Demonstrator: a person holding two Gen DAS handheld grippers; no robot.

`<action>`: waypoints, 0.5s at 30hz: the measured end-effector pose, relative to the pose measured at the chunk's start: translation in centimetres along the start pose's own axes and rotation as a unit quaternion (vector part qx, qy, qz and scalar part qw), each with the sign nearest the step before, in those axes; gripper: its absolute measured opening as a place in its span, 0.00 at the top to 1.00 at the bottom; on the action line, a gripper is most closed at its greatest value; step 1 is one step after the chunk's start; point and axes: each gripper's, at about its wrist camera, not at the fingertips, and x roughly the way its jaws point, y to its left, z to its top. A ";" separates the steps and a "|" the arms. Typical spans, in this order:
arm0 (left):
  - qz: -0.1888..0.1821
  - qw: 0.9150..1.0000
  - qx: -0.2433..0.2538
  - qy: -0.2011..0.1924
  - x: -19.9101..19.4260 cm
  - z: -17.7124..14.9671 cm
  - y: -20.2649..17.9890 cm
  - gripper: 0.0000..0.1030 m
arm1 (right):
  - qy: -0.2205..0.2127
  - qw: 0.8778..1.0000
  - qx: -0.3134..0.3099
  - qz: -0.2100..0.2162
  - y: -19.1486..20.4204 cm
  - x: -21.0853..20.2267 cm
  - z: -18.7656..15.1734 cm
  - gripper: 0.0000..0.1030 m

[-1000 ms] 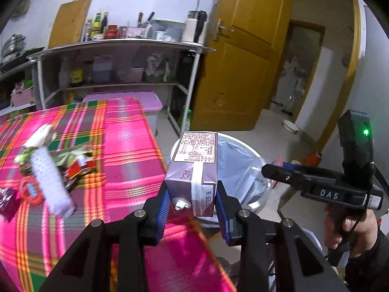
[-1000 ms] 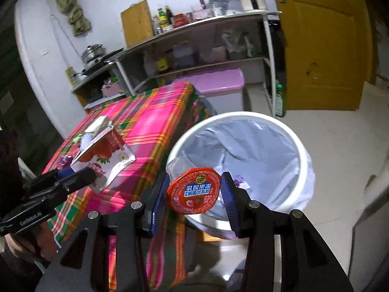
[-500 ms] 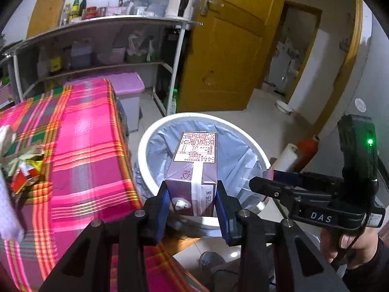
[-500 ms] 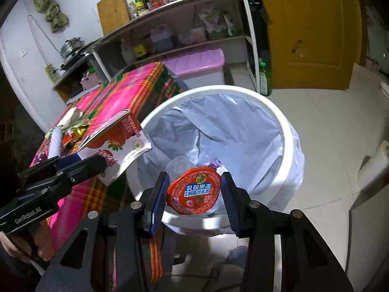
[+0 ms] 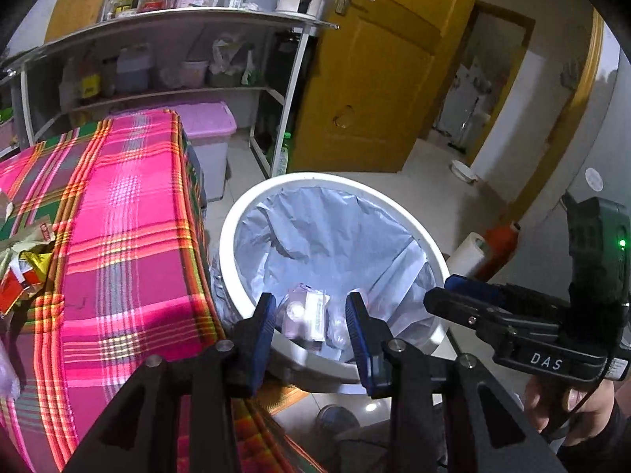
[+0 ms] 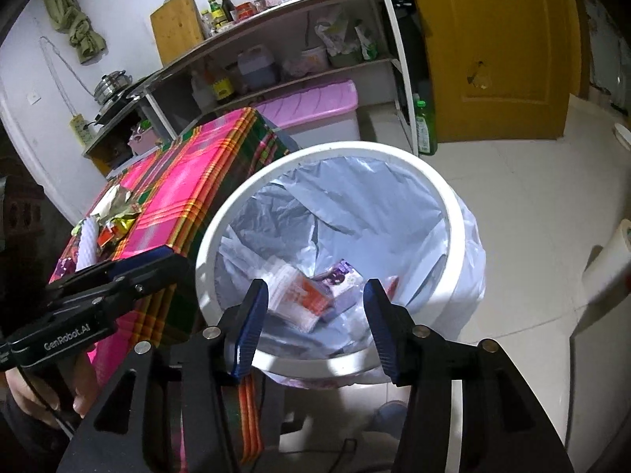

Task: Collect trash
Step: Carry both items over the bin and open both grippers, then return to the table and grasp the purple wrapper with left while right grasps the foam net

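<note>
Your white trash bin stands on the floor, just beside the table's near corner, lined with a pale grey-blue bag folded over its rim. In its bottom lies the collected trash: a purple-and-white carton on its side, a flat pack with red-orange print, and crumpled clear plastic around them; the smaller pieces are too blurred to tell apart. Your left gripper hangs over the bin's near rim, jaws spread, nothing between the blue pads; the carton seen in the gap lies far below in the bag. Your right gripper also hangs over the bin, its jaws opening, nothing held between them; the trash in the gap is on the bin's bottom. Each gripper shows in the other's view, at the bin's side, gripped by your hand. More trash stays on the table, under a pink, green and orange checked cloth: crumpled gold, red and green wrappers and a white foam-net sleeve near its left edge, well apart from the bin. Behind the table a lidded pink storage box sits under a metal shelf rack carrying bottles, jars and bags. A green bottle stands on the floor by the rack's leg, near the yellow door.
</note>
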 end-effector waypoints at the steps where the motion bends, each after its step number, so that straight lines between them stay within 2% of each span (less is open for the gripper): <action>1: 0.000 1.000 -0.004 -0.003 -0.3 0.0 0.1 0.65 | -0.004 1.000 -0.001 0.001 0.1 -0.3 0.1 0.50; 9: 0.016 0.999 -0.022 -0.035 -3.8 -0.9 0.8 0.65 | -0.037 0.999 -0.023 0.015 2.6 -3.0 0.3 0.50; 15: 0.033 0.997 -0.022 -0.063 -7.5 -2.4 1.2 0.65 | -0.043 0.997 -0.050 0.034 5.3 -4.1 0.0 0.50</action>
